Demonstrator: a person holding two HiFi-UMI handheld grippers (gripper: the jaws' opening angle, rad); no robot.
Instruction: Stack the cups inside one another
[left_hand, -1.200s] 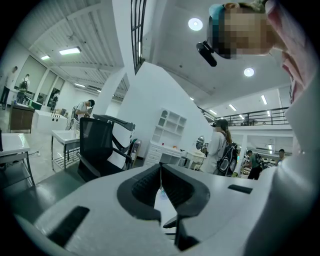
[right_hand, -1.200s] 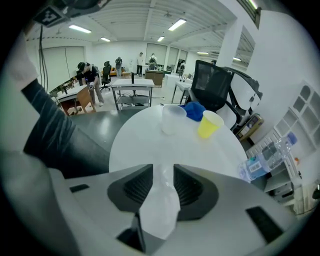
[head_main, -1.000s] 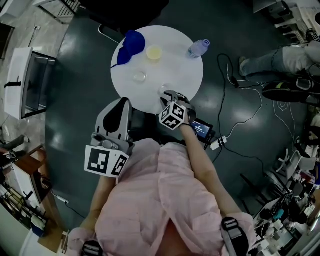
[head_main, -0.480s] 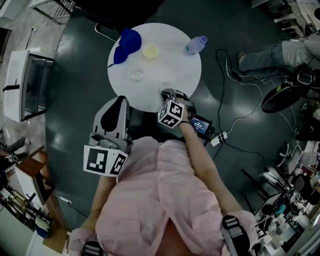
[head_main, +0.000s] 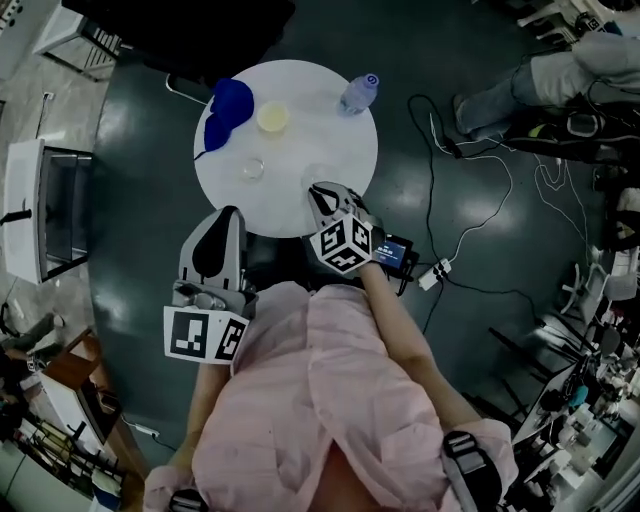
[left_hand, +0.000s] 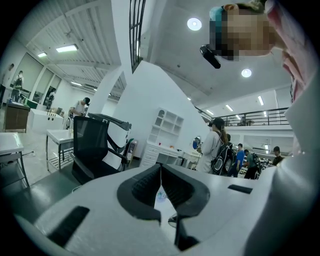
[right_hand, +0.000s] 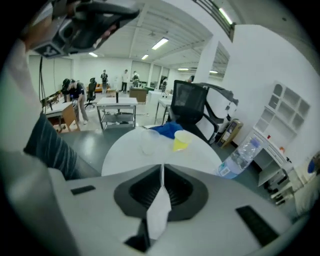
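Clear cup (right_hand: 159, 210), seen only as a pale sliver at lower centre, is clamped in just-closed right gripper (right_hand: 161, 169); left gripper (left_hand: 161, 169) is pressed together, empty.

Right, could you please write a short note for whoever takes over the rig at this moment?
Left gripper: shut and empty, by the near edge of the round table.
Right gripper: its jaws have just closed on the wall of the first clear cup, at the table's near side.
The second clear cup and the yellow cup stand upright and apart, further in.
Done: one cup gripped, nothing nested yet.
Left: nest all three cups.
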